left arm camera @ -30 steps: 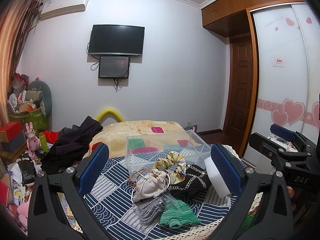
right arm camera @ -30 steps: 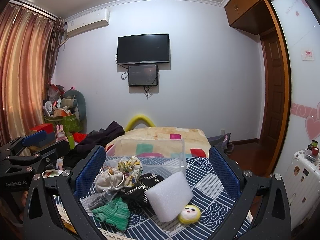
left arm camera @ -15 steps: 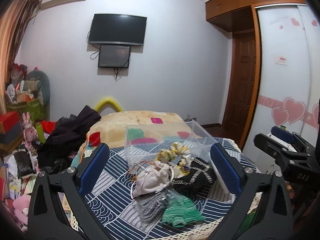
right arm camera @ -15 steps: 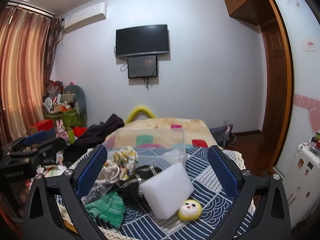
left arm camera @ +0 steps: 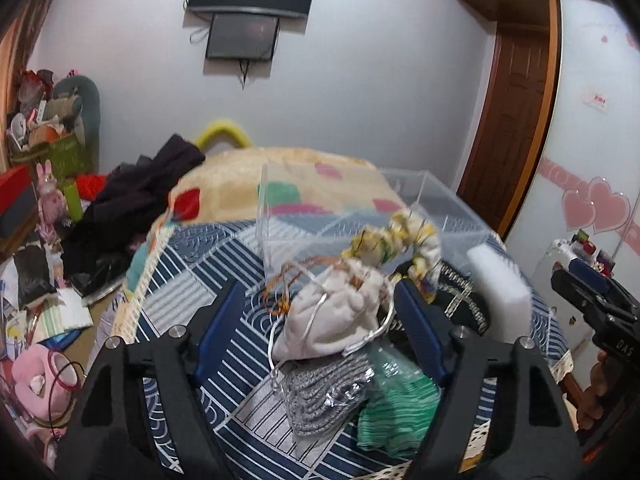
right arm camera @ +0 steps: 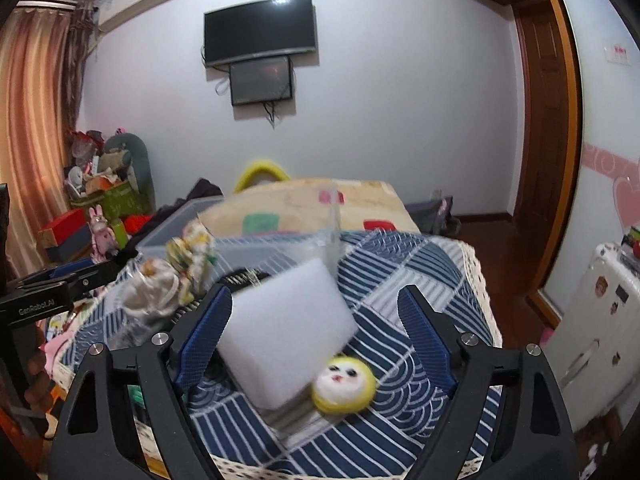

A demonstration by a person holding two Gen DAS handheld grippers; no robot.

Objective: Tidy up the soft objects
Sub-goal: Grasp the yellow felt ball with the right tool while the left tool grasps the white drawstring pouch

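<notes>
Soft things lie on a blue patterned table. In the left wrist view my open left gripper straddles a white drawstring pouch; a grey knit piece, a green knit piece, a floral scrunchie and a black item lie around it. A clear plastic box stands behind. In the right wrist view my open right gripper frames a white foam block and a yellow face plush.
A bed with a beige blanket and dark clothes lies beyond the table. Clutter covers the floor at left. A wardrobe with pink hearts and a white suitcase stand at right.
Both grippers have tilted down and moved in toward the table. The pouch now sits between the left fingers and the foam block between the right fingers. Both stay open.
</notes>
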